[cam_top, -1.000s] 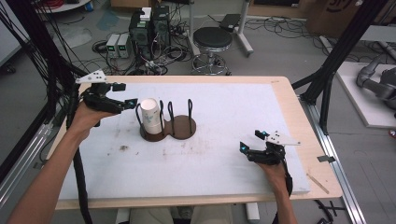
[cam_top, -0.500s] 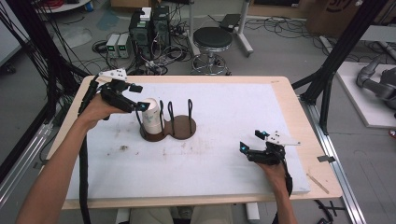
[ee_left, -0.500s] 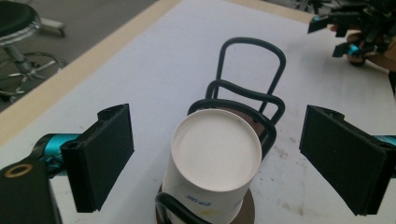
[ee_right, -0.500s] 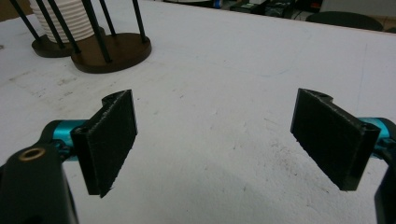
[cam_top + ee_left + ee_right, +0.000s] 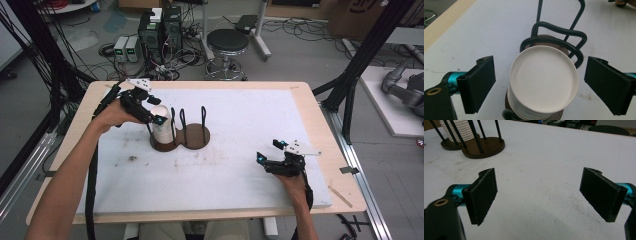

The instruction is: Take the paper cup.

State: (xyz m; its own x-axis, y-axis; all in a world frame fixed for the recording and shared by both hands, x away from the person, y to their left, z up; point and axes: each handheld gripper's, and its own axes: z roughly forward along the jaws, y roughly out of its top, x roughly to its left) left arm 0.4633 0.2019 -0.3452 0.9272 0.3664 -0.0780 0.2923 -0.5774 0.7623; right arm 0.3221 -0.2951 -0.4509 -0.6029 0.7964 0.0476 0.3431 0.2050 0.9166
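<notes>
My open left gripper [image 5: 537,85] straddles the white ribbed paper cup [image 5: 543,82]; I should center it before squeezing gently.

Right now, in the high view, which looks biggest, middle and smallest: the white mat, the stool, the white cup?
1. white mat, biggest.
2. stool, though it stands farther away, so its real size is unsure.
3. white cup, smallest.
</notes>
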